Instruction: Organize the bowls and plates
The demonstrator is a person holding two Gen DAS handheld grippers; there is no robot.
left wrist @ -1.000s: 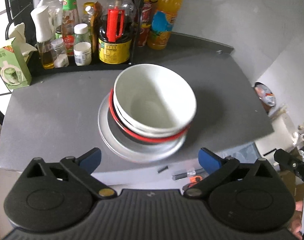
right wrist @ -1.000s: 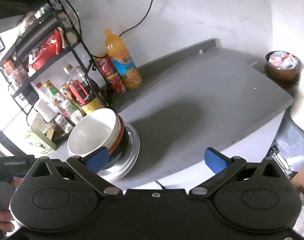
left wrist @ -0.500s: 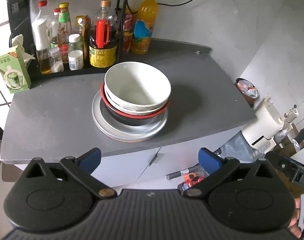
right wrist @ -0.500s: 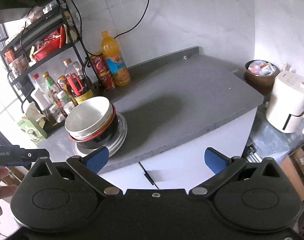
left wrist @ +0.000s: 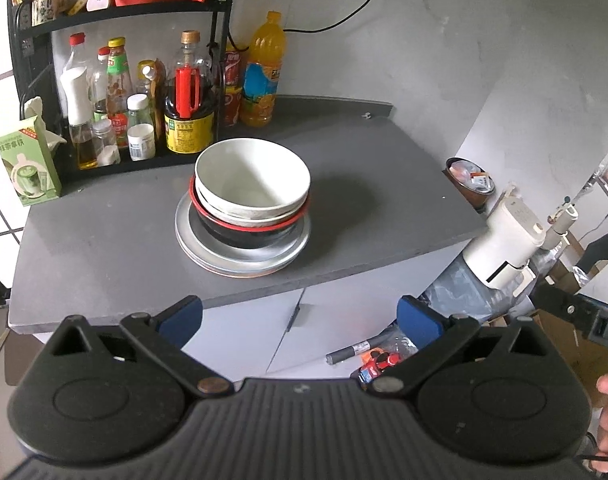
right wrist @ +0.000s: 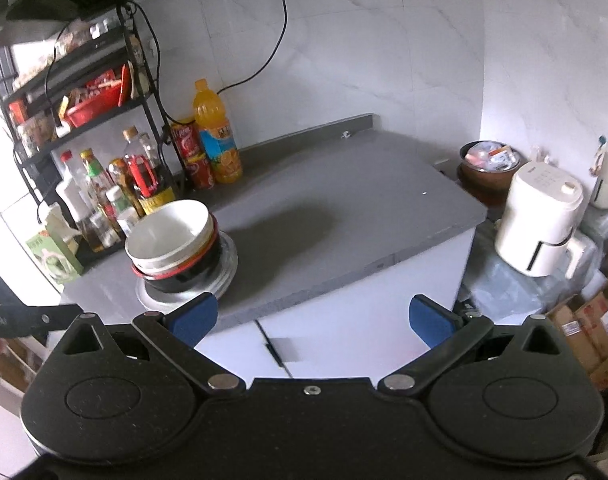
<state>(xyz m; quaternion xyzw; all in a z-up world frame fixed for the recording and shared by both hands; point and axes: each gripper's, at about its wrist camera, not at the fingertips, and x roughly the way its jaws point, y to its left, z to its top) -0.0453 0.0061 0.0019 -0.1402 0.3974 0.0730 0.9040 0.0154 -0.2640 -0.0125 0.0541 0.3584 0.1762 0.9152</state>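
Note:
One stack stands on the grey counter (left wrist: 103,240): a white bowl (left wrist: 251,176) nested in another white bowl, inside a black bowl with a red rim (left wrist: 239,232), all on silver plates (left wrist: 239,260). The right wrist view shows the same stack (right wrist: 175,240) at the counter's left. My left gripper (left wrist: 299,316) is open and empty, held off the counter's front edge, well short of the stack. My right gripper (right wrist: 312,314) is open and empty too, hanging in front of the white cabinet (right wrist: 344,320).
A black rack (left wrist: 115,80) of sauce bottles lines the counter's back left, with an orange drink bottle (left wrist: 263,72) and a green carton (left wrist: 27,164). A white appliance (right wrist: 544,228) and a brown bin (right wrist: 488,168) stand right of the counter. Cardboard boxes (right wrist: 592,328) lie on the floor.
Both grippers have pulled back and away from the counter, so the stack looks smaller and farther. The stack itself has not moved. Both grippers stay open.

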